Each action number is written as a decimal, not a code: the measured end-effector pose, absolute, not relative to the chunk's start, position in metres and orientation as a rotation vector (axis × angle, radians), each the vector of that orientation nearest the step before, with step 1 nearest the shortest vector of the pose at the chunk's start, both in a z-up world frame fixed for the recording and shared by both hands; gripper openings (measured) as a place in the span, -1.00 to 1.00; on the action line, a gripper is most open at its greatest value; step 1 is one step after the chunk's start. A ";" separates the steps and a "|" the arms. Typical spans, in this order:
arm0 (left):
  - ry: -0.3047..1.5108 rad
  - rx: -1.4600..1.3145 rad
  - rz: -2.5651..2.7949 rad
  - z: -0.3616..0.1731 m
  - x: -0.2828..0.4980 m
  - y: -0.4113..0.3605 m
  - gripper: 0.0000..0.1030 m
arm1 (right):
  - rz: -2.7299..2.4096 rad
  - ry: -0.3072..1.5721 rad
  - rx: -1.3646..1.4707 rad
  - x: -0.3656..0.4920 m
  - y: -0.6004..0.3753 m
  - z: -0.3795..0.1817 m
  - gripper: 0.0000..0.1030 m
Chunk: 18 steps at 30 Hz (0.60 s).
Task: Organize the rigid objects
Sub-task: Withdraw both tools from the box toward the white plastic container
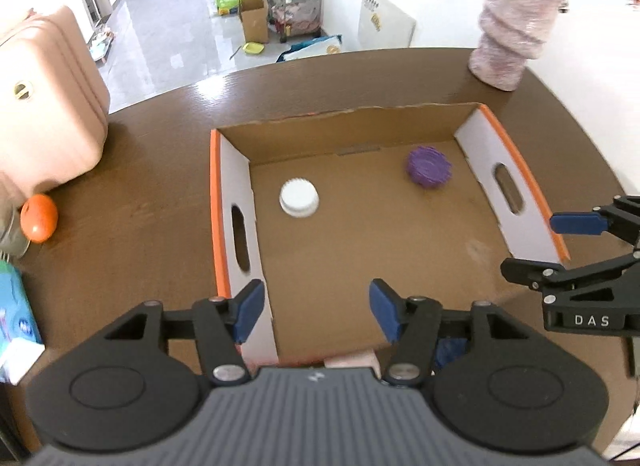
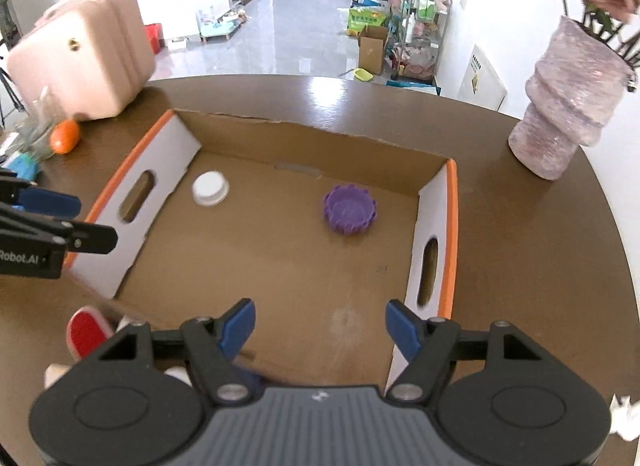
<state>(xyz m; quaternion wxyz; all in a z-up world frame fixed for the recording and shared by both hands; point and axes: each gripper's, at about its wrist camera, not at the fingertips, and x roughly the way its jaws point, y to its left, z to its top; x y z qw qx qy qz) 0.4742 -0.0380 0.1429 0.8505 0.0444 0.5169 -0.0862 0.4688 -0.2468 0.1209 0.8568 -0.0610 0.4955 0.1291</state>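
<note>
Caps, white (image 1: 299, 198) and purple (image 1: 429, 166), lay inside the cardboard box (image 1: 219, 201), toward its far wall and well apart. You held both tongs, left (image 1: 317, 310) and right (image 2: 320, 326), released and empty at the box's near edge. Both caps looked light, stiff and slippery; you should have gripped across the ribbed rim. Outside the box, a vase (image 2: 568, 121) and suitcase (image 2: 80, 53) stood clear.

both tongs, left (image 1: 316, 308) and right (image 2: 320, 326), gape wide, holding nothing, side by side.
</note>
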 end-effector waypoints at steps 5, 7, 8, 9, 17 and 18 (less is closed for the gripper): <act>1.064 0.117 -0.198 0.139 0.414 -0.038 0.23 | 0.299 0.999 -0.130 0.417 -0.248 0.129 0.48; 1.044 0.126 -0.199 0.135 0.388 -0.036 0.24 | 0.307 0.980 -0.144 0.393 -0.246 0.128 0.49; 1.036 0.128 -0.201 0.132 0.375 -0.035 0.24 | 0.315 0.981 -0.152 0.381 -0.244 0.126 0.51; 1.033 0.125 -0.203 0.129 0.361 -0.033 0.24 | 0.323 0.981 -0.159 0.371 -0.242 0.124 0.51; 0.980 0.148 -0.241 0.110 0.255 -0.019 0.35 | 0.400 0.974 -0.183 0.282 -0.224 0.105 0.53; 0.974 0.144 -0.251 0.106 0.244 -0.016 0.35 | 0.413 0.975 -0.189 0.273 -0.221 0.102 0.53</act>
